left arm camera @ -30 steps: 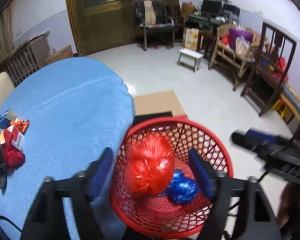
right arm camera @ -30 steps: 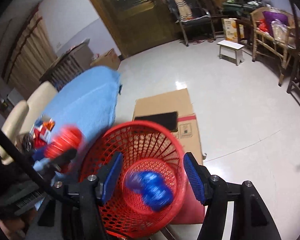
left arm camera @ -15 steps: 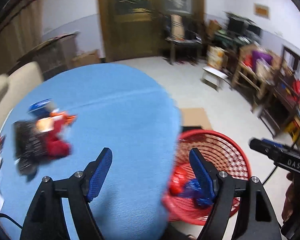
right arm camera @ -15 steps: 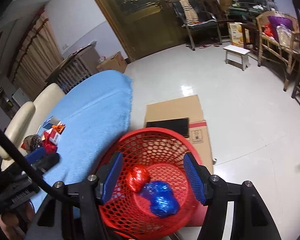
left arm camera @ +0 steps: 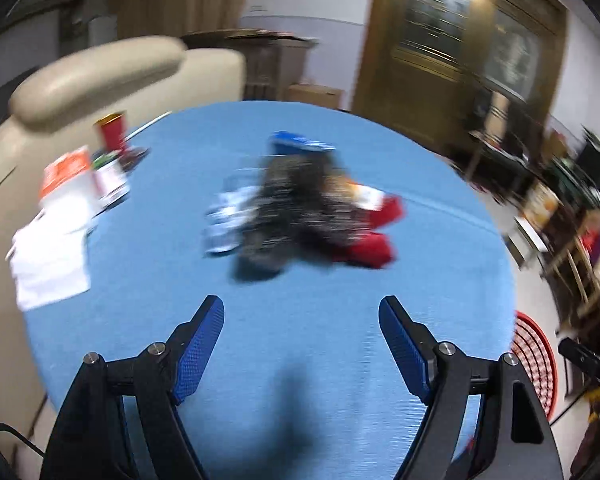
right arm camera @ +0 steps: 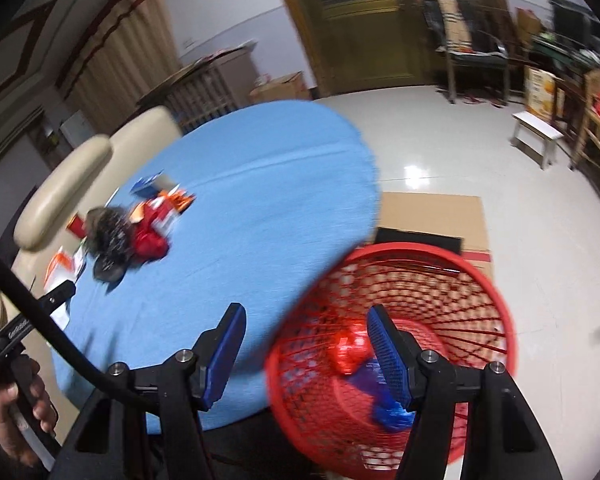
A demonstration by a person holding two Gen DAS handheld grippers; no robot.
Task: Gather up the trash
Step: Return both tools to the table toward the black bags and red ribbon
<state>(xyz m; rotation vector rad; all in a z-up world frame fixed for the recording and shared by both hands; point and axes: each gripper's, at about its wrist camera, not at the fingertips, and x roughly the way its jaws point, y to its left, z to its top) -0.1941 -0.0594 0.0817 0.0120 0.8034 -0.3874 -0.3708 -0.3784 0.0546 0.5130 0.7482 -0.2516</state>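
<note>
With your left gripper (left arm camera: 301, 354) wide and empty over the blue table (left arm camera: 300, 340), aim squarely at the blurred heap of wrappers (left arm camera: 304, 212) mid-table, while your right gripper (right arm camera: 306, 354), half-open and empty, waits near the red basket (right arm camera: 496, 304).

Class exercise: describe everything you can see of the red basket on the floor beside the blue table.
The red basket is a round, open-topped bin of what looks like plastic mesh, with a solid rim and lattice walls. It stands upright on the pale floor at the edge of the blue table, next to a flattened cardboard sheet. Inside lie a crumpled red bag and a blue bag, both blurred. Neither gripper touches it. The left wrist view catches only a sliver of it.
</note>
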